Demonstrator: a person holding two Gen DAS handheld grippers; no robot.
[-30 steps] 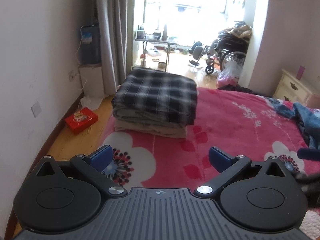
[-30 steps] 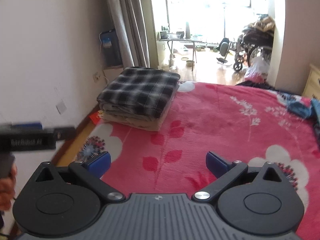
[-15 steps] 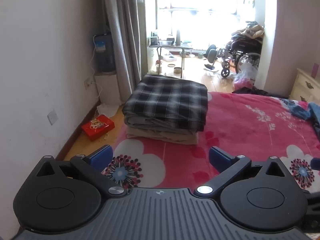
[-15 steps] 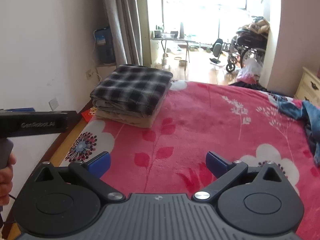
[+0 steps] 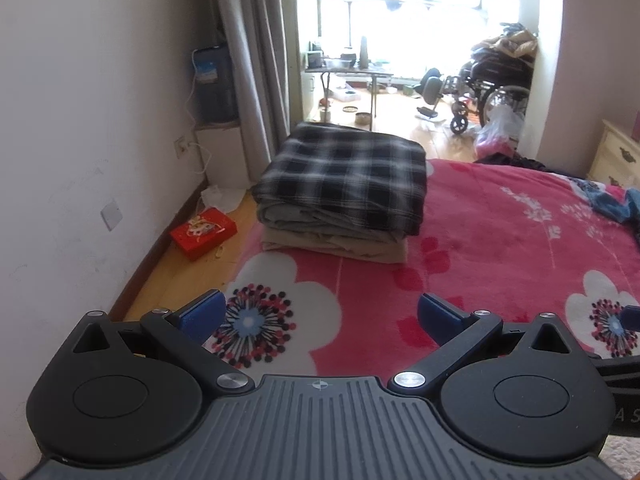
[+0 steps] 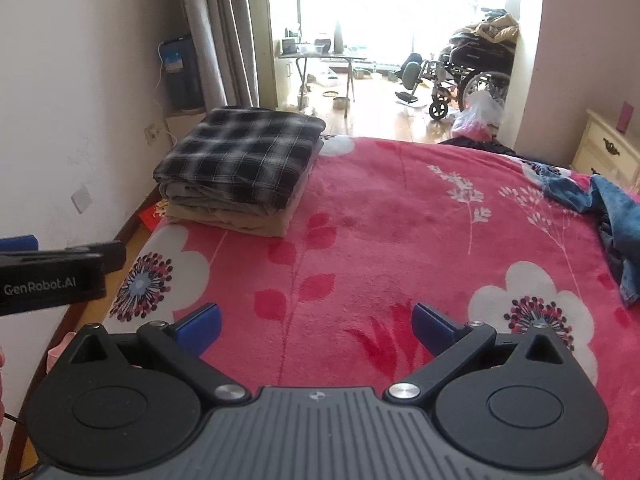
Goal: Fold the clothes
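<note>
A stack of folded clothes (image 5: 344, 192), black-and-white plaid on top of grey and beige layers, rests at the far left corner of the bed; the right wrist view shows the same stack (image 6: 240, 168). Blue unfolded clothing (image 6: 616, 216) lies crumpled at the bed's right edge, and the same blue clothing (image 5: 612, 196) shows in the left wrist view. My left gripper (image 5: 320, 314) hovers open over the blanket, short of the stack, holding nothing. My right gripper (image 6: 316, 320) is open and empty above the middle of the bed.
A pink floral blanket (image 6: 400, 220) covers the bed. A white wall (image 5: 80, 120) runs close on the left, with a red box (image 5: 202, 232) on the floor beside it. Beyond the bed stand a wheelchair (image 6: 468, 76), a small table (image 6: 324, 60) and a cream nightstand (image 6: 608, 152).
Both grippers have pulled back and lifted a little, staying open. The left view has swung leftward, so the stack sits more central and the blue clothing less in frame.
</note>
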